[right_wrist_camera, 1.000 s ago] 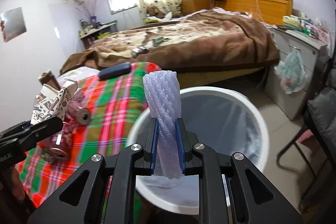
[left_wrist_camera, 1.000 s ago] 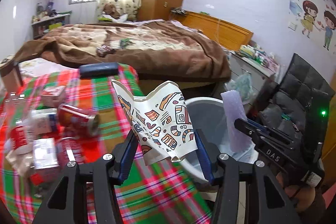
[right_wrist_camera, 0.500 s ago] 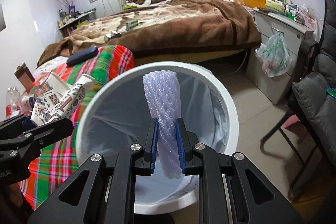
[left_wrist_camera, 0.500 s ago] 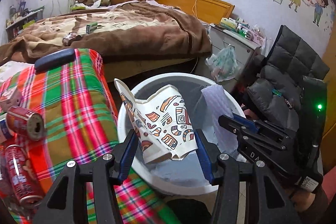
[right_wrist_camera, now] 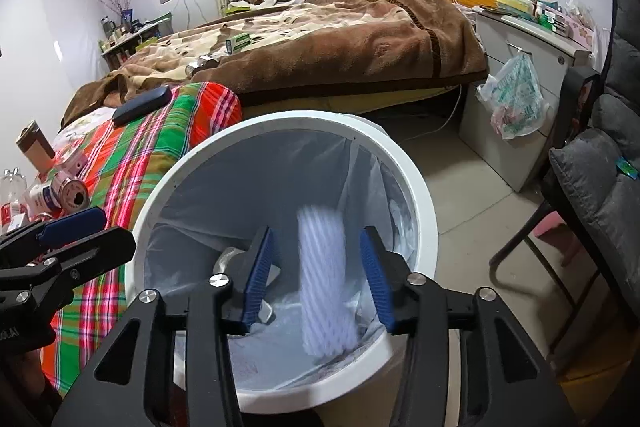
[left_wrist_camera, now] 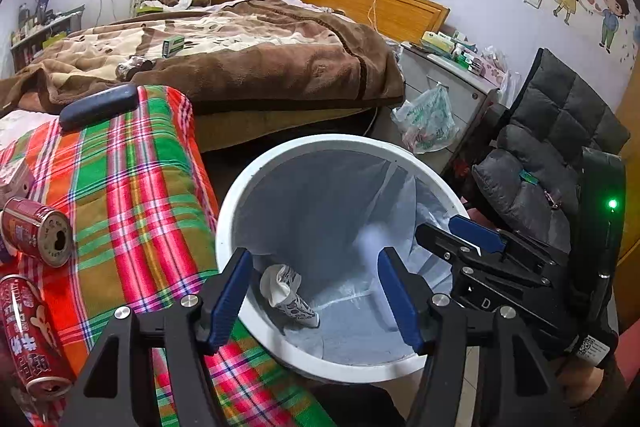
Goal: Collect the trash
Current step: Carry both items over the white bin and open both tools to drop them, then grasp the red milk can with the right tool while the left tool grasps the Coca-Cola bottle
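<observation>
White bin (right_wrist_camera: pixel 416 187) stands beside the plaid table (left_wrist_camera: pixel 132 187); release step underway. Both grippers, left (left_wrist_camera: pixel 314 297) and right (right_wrist_camera: pixel 320 277), are opening, fingers spread: cup (left_wrist_camera: pixel 286 293) lies inside, foam (right_wrist_camera: pixel 326 283) falls clear. Next, fetch the cans (left_wrist_camera: pixel 38 231).

Each claw is a black plastic frame of angular, triangle-braced arms joined by round silver screws, ending in two fingers faced with ribbed blue pads. The left claw (left_wrist_camera: pixel 314 297) fills the bottom of its own view, and the right claw (right_wrist_camera: pixel 322 277) looks the same in its view. Seen from the left side, the right unit carries a tall black housing with a small green light, white lettering on its side and a white code sticker near its base.
</observation>
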{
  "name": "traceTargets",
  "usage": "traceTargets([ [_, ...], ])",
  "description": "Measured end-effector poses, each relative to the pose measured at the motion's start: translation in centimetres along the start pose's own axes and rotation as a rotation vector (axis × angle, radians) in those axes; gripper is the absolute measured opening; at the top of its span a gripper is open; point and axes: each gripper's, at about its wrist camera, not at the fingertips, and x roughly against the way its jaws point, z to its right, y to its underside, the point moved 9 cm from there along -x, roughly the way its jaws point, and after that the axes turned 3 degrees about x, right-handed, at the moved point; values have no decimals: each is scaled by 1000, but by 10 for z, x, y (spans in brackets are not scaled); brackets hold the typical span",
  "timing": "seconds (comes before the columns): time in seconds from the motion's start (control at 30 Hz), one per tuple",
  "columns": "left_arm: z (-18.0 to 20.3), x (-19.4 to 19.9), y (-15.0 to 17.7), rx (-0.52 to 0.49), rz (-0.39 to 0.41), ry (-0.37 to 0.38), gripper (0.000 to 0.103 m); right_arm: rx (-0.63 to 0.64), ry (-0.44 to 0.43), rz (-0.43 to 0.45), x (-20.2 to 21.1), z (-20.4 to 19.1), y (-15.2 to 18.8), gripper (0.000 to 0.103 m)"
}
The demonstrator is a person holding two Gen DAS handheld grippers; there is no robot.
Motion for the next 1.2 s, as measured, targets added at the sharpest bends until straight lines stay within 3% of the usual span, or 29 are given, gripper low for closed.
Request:
traceTargets([
  [0.33, -27, 38, 0, 49, 68, -34, 65, 10, -18, 20, 10, -16, -1, 47],
  [0.57, -68, 76, 7, 101, 125, -114, 65, 31, -57, 50, 19, -40, -5, 47],
  [1.2, -203, 173, 45, 305, 255, -331, 65, 160, -270, 28, 19, -156, 5, 47],
])
